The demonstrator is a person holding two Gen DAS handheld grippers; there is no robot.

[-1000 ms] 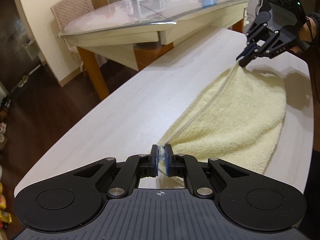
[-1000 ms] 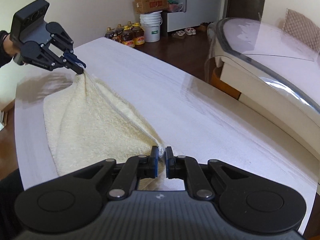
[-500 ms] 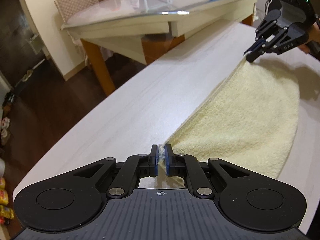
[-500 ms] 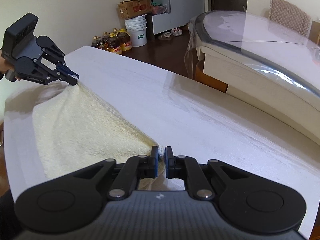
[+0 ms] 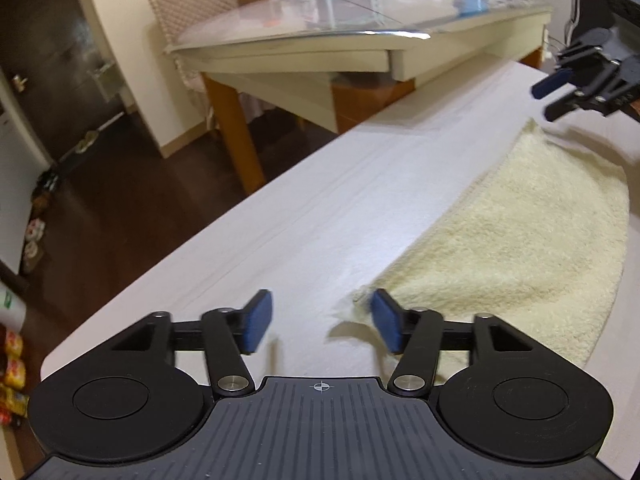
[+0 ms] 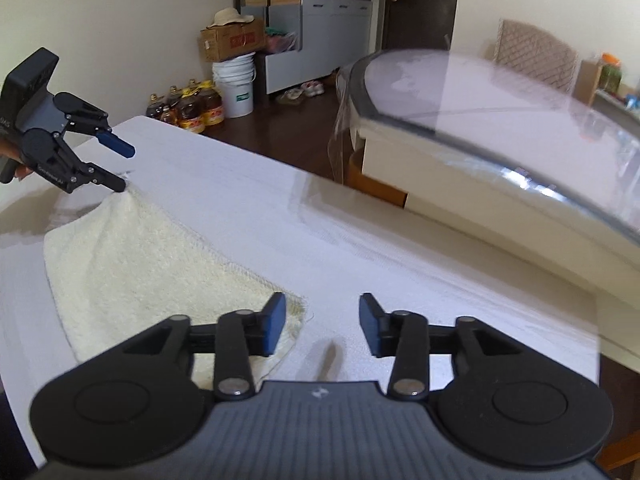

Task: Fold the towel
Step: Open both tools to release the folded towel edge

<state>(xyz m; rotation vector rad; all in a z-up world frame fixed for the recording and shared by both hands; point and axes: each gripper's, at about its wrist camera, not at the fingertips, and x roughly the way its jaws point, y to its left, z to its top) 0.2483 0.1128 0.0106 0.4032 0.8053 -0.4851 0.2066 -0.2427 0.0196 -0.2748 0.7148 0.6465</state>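
Two grippers in play and both are letting go at this moment. My left gripper [image 5: 320,322] has its jaws opening, blue pads [image 5: 258,322] well apart, and nothing is pinched between them: the near corner of the towel [image 5: 520,240] sits just inside the right-hand pad, lying loose on the desk [image 5: 280,220]. The rest of the towel stretches away ahead and to the right of that gripper, flat on the desk.

Same story from the other side. My right gripper [image 6: 322,330] is opening too, pads spread, only bare desk in the gap. The towel corner lies by its left pad, partly hidden behind it, so I can't tell if they touch. The cream towel runs off ahead and to the left of it.

In the right view, the far towel corner is peaked up against the lower finger of the left gripper, whose jaws are clearly parted. The towel looks folded over itself, edges roughly lined up.
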